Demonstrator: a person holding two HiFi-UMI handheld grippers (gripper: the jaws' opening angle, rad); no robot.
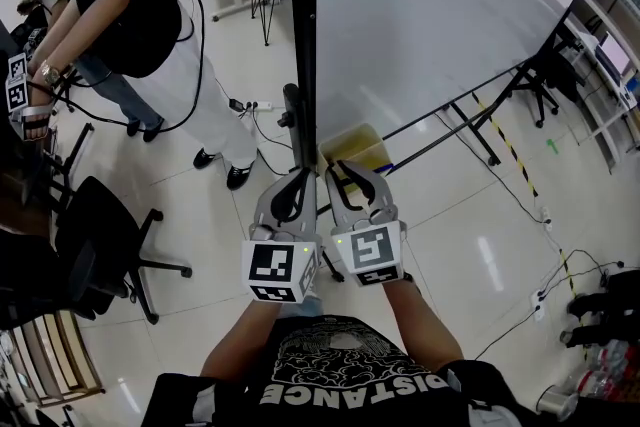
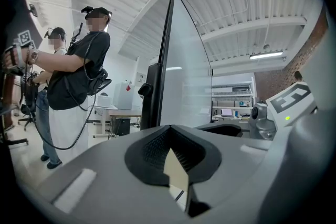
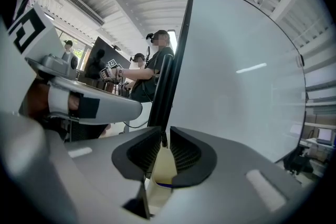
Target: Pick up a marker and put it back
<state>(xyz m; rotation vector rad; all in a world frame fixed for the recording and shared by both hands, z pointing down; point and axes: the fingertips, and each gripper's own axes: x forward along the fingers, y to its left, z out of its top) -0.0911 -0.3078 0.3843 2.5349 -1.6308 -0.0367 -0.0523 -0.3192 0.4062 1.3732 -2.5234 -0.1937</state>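
Left claw (image 1: 296,177) had its tips together, empty. Right claw (image 1: 352,177) stood a narrow slit apart, also empty. Both hung just beside the whiteboard (image 1: 440,5) at its black edge post (image 1: 303,35). No marker showed in any view, so its location couldn't be told. I'd find it first, then open the right claw wider and close square across the barrel.

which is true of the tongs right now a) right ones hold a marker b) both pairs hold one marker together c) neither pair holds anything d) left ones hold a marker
c: the left tongs are shut with nothing between them, and the right tongs stand a little apart with only the whiteboard and its black edge seen through the gap.
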